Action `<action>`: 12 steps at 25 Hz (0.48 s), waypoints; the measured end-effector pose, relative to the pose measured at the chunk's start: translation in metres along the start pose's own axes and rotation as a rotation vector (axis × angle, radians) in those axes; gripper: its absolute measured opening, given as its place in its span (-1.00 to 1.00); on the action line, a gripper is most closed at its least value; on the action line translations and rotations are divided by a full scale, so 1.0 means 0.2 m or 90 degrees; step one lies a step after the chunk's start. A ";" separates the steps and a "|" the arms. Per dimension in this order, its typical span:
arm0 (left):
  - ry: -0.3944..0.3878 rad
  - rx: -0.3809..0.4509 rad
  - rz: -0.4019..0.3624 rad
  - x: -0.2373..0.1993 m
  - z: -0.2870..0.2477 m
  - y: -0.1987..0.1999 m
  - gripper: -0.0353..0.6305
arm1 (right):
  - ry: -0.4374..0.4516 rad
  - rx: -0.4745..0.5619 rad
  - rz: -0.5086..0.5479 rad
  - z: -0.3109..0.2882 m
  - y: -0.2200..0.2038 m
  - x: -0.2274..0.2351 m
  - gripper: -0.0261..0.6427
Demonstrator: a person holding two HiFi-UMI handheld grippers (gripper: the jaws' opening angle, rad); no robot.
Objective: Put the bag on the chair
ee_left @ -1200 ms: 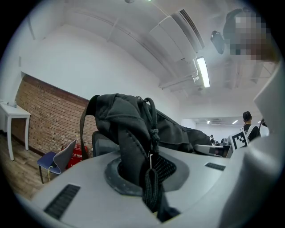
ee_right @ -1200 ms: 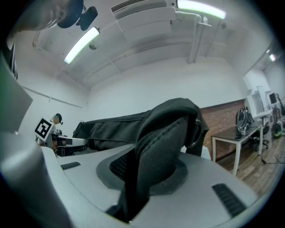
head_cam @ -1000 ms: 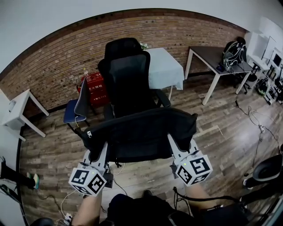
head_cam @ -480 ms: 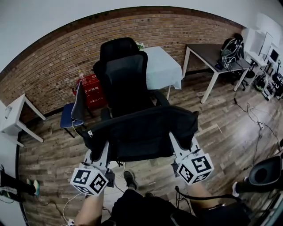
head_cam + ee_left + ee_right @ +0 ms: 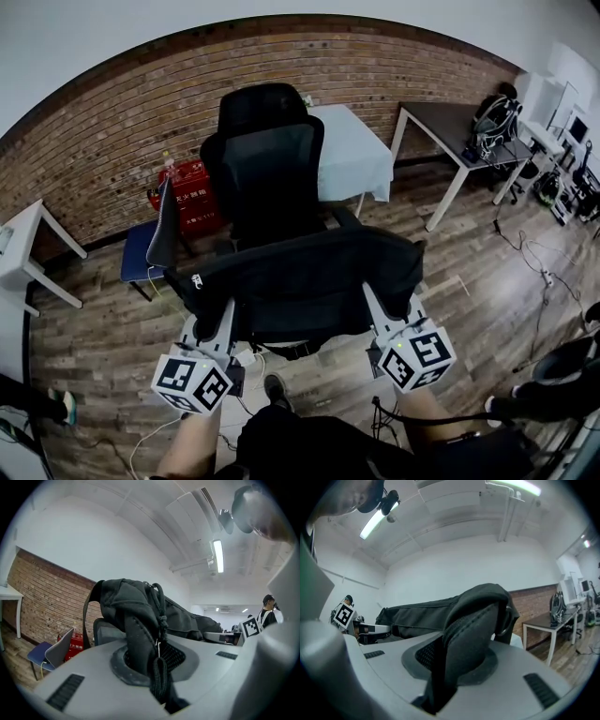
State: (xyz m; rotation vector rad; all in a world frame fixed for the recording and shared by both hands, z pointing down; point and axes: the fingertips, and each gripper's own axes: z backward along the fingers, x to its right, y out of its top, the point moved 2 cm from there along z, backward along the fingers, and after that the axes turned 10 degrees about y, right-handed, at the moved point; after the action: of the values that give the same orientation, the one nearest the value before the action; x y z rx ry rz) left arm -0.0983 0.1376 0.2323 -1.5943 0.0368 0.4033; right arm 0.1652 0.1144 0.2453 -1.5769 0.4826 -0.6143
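A black bag [image 5: 300,286] hangs stretched between my two grippers, in front of a black office chair [image 5: 267,169] with a high mesh back. My left gripper [image 5: 217,314] is shut on the bag's left end; in the left gripper view a padded strap and cord [image 5: 150,653] run down between its jaws. My right gripper [image 5: 375,302] is shut on the right end, where a thick padded strap [image 5: 464,653] is pinched between the jaws. The bag hides the chair's seat in the head view.
Behind the chair stands a table with a pale cloth [image 5: 352,155], a red crate [image 5: 192,197] and a blue chair [image 5: 145,248] against the brick wall. A dark desk [image 5: 450,127] with a backpack is at the right. Cables [image 5: 548,272] lie on the wooden floor.
The view has shifted slightly and a shoe has come forward below the bag. Both grippers keep their hold and the bag stays level in front of the chair.
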 end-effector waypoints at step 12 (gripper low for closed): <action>-0.019 -0.001 0.018 -0.34 -0.36 0.11 -0.76 | -0.032 -0.033 0.006 -0.48 0.06 0.05 -0.66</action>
State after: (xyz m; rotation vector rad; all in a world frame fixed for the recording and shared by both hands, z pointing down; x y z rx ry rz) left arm -0.1506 0.0518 0.2308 -1.5911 0.0353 0.4491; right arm 0.1131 0.0333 0.2382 -1.6342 0.4714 -0.5576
